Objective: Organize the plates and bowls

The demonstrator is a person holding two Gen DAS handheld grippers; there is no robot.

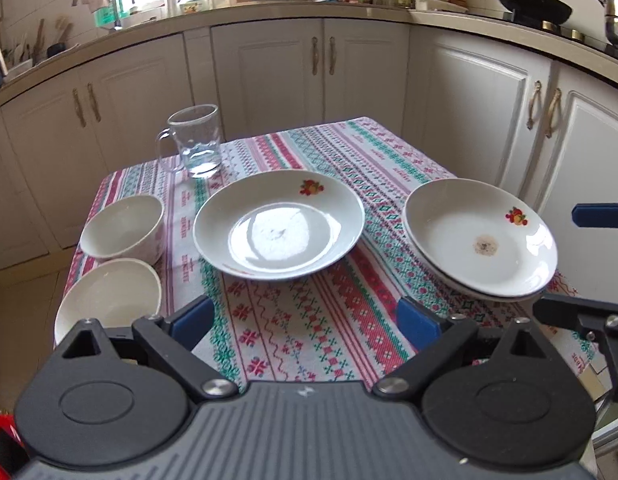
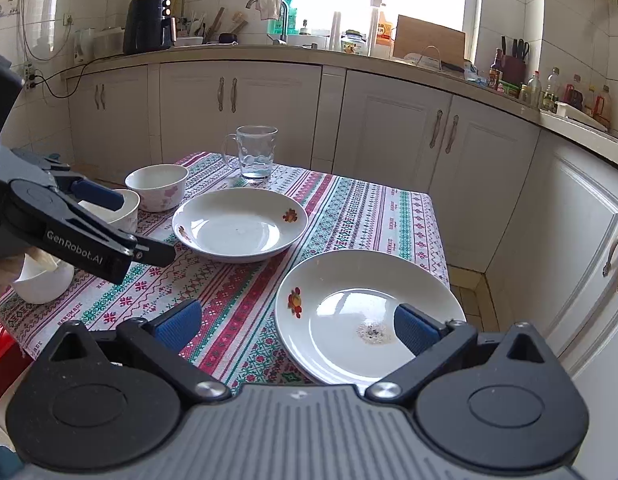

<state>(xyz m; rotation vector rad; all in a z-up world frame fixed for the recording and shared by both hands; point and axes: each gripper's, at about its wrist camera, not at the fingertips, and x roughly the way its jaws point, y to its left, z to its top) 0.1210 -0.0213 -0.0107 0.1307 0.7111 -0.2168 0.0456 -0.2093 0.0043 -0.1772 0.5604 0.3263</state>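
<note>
On the patterned tablecloth (image 1: 309,328) a white plate (image 1: 279,224) with a fruit motif lies in the middle. To its right, two like plates (image 1: 481,240) are stacked, the top one with a brown stain. Two white bowls (image 1: 125,226) (image 1: 109,300) stand at the left. My left gripper (image 1: 307,322) is open over bare cloth near the front edge, holding nothing. My right gripper (image 2: 297,328) is open too, its right pad (image 2: 417,330) hovering above the stained plate (image 2: 365,316). In the right wrist view the left gripper (image 2: 147,227) partly hides a bowl (image 2: 125,210); another bowl (image 2: 41,284) sits under it.
A glass mug (image 1: 195,140) stands at the table's far left corner. White kitchen cabinets (image 1: 269,76) and a crowded counter surround the table. A wok (image 1: 533,4) and a pot sit on the stove at the right. Something red (image 2: 1,344) is low beside the table.
</note>
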